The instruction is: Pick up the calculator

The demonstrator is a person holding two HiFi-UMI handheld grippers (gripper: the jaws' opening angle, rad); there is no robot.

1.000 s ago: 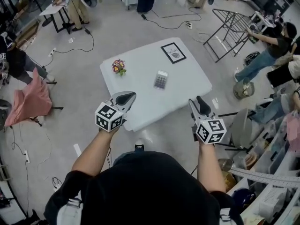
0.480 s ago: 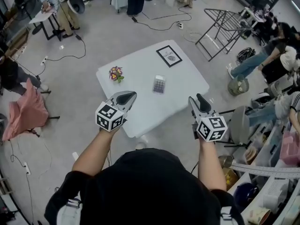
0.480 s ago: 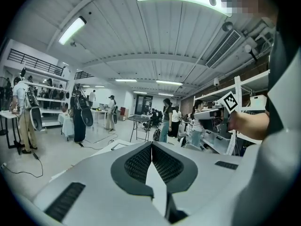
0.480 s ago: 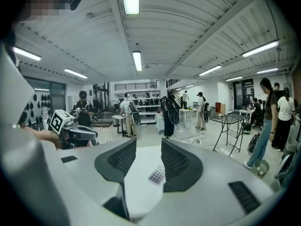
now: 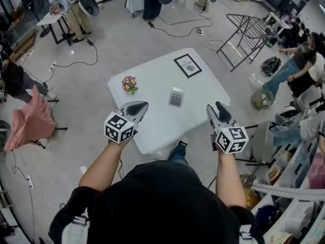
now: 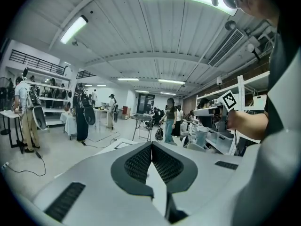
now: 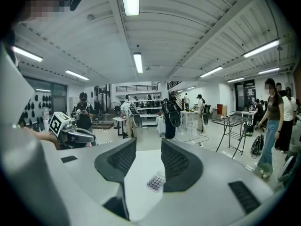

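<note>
The calculator [image 5: 176, 96] is a small pale slab with rows of purple keys, lying flat near the middle of the white table [image 5: 152, 85]. Both grippers hover short of the table's near edge, apart from the calculator. My left gripper [image 5: 138, 105] is at the near left corner, and its jaws meet at the tips [image 6: 151, 147] with nothing between them. My right gripper [image 5: 216, 107] is at the near right, with its jaws spread. Through that gap [image 7: 148, 142] the calculator [image 7: 155, 181] shows farther off on the tabletop.
A small bunch of flowers [image 5: 129, 84] sits at the table's left and a black-framed picture [image 5: 188, 65] at its far side. A metal drying rack [image 5: 249, 32] stands at the far right, a pink cloth [image 5: 30, 113] on a stand at the left. People and floor cables surround the table.
The table and calculator have drawn a little nearer as both grippers were carried toward them. A leg and shoe now show at the table's near edge. Neither jaw gap changed.
</note>
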